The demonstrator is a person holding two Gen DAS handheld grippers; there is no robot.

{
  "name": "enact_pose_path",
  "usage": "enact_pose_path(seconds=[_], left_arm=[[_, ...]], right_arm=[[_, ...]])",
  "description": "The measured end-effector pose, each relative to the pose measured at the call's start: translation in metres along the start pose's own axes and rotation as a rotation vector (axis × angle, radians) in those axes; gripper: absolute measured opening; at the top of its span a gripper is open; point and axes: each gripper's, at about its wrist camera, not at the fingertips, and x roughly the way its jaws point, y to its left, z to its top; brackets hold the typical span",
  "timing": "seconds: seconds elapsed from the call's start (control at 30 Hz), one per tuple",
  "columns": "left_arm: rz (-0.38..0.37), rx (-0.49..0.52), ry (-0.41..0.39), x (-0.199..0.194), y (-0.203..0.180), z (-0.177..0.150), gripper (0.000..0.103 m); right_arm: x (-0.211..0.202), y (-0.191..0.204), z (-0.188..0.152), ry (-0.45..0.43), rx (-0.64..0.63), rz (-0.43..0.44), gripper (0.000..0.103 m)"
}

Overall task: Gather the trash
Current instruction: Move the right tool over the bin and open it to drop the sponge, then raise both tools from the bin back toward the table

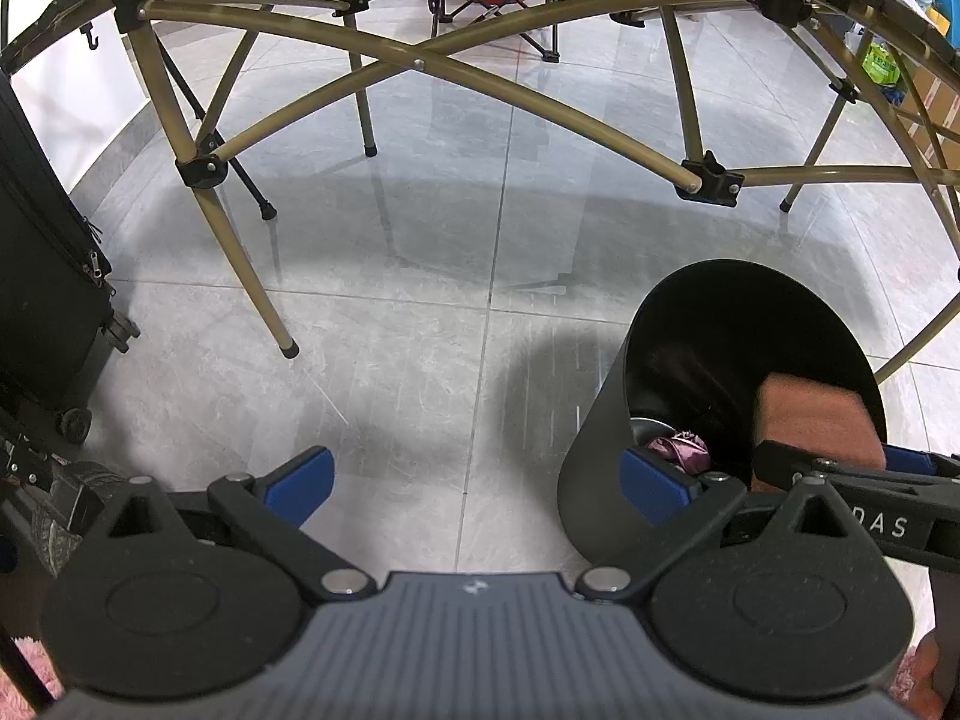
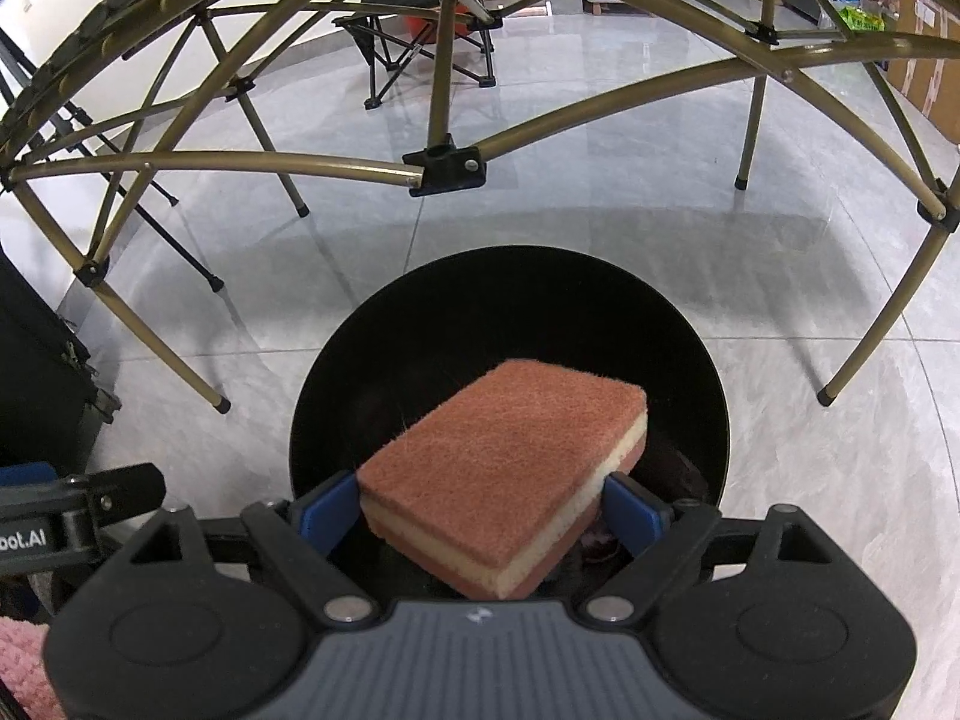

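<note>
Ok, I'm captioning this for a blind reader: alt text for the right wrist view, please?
The right tool grips a layered sponge above the open mouth of a black trash bin standing on a grey tiled floor. A folding table frame arches behind.

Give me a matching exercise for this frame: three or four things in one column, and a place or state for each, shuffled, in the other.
Things:
1. sponge
2. left gripper
3. crumpled pink wrapper
4. suitcase

Places or states:
A. open and holding nothing
B. lying at the bottom of the black bin
C. standing on the floor at the far left
D. clamped in the right gripper above the bin's mouth

Pairs: 1-D, 2-A, 3-B, 4-C
</note>
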Motion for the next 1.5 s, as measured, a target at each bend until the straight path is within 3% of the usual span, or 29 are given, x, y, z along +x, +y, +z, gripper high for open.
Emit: enact_pose_path(seconds=[0.1, 0.63, 0.97, 1.23, 1.5], left_arm=[[0.0, 0.0, 0.0, 0.0, 0.0, 0.0, 0.103], [-0.002, 0.001, -0.001, 0.0, -0.001, -0.001, 0.103], [-0.018, 0.001, -0.054, -0.017, -0.003, 0.004, 0.103], [-0.036, 0.004, -0.143, -0.044, -0.008, 0.012, 0.103], [-0.074, -0.015, -0.253, -0.087, -0.017, 0.027, 0.103]], right_arm=[[0.002, -0.003, 0.0, 0.007, 0.013, -0.004, 0.103], [0.005, -0.009, 0.0, 0.011, 0.023, -0.037, 0.103], [-0.008, -0.014, 0.003, -0.026, 0.035, -0.031, 0.103], [-0.034, -0.016, 0.01, -0.12, 0.039, -0.002, 0.103], [-0.078, -0.014, 0.017, -0.301, -0.01, -0.008, 0.103]])
